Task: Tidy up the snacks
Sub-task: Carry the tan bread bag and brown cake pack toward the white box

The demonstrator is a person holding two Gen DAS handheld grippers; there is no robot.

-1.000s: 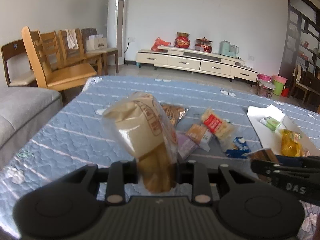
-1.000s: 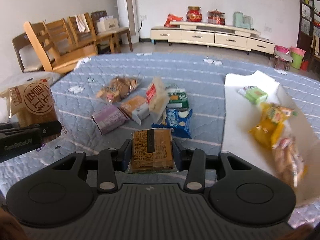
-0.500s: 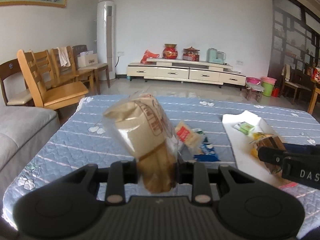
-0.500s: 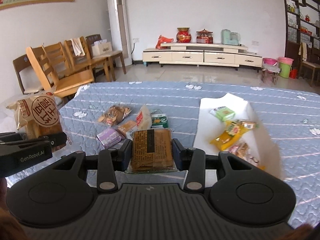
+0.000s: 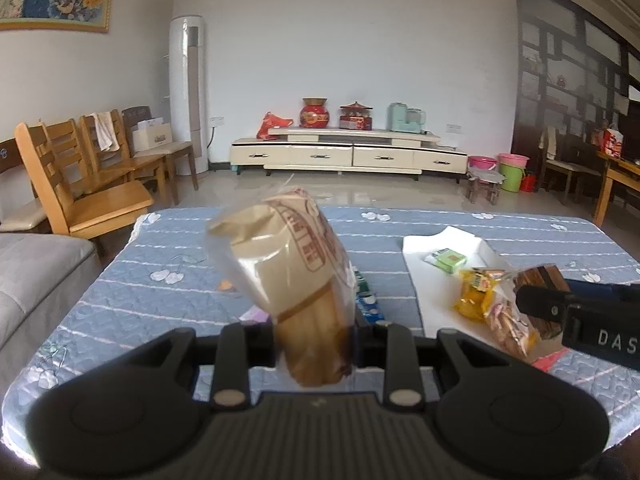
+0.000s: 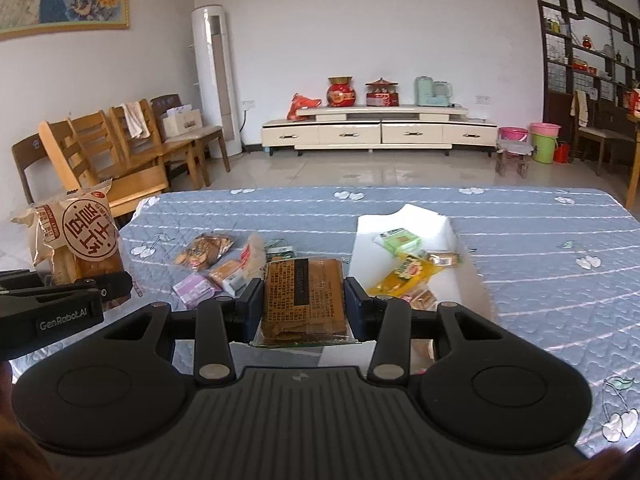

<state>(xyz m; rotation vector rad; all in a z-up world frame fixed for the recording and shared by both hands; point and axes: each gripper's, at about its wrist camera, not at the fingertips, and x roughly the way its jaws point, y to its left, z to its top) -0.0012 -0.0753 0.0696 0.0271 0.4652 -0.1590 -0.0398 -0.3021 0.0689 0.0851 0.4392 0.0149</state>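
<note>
- Left of the white tray [image 6: 404, 216], the left tool [image 5: 314, 330] pinches a tall bread bag [image 5: 288, 264] low down; top-heavy and tilted, it could swing or slip free.
- Just short of the tray, the right tool [image 6: 304, 308] clamps a flat brown cracker pack [image 6: 304, 292] by its edges; the slick wrapper could slide out, or drop onto the loose snacks [image 6: 208, 248] left of the tray.

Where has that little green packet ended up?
The green packet lies at the far end of the white tray, on the right side of the table in both views, just beyond the yellow snack bag.
</note>
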